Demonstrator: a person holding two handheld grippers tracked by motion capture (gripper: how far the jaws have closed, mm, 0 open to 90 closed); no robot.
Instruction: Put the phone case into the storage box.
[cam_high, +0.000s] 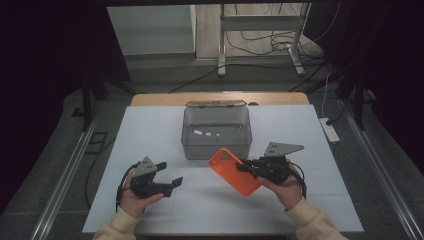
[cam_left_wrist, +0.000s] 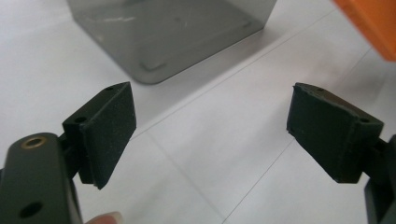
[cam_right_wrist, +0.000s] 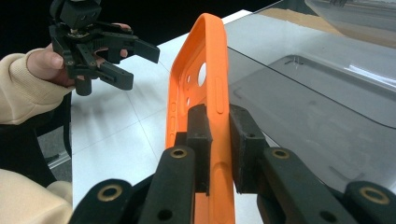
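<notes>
Case: I saw the orange case (cam_high: 234, 171) lifted off the table, just in front of the bin's near wall, tilted with one end toward the bin. In the right gripper view the case (cam_right_wrist: 198, 88) stood on edge, its camera hole facing left.
Right gripper: my right gripper (cam_high: 243, 165) pinched the case's long side rim; its pads (cam_right_wrist: 200, 140) pressed the rim from both sides.
Right hand: it (cam_high: 283, 184) held that gripper right of the case.
Left gripper: my left gripper (cam_high: 169, 175) hung low over the table, left of the case and apart from it, jaws spread wide with nothing between the pads (cam_left_wrist: 109, 130).
Left hand: it (cam_high: 131, 196) gripped the handle near the table's front edge.
Bin: a clear grey bin (cam_high: 216, 133) sat mid-table, lid folded back behind it; I could not tell what the small pale bits inside were.
Table: white top (cam_high: 150, 127), the case above its middle front.
</notes>
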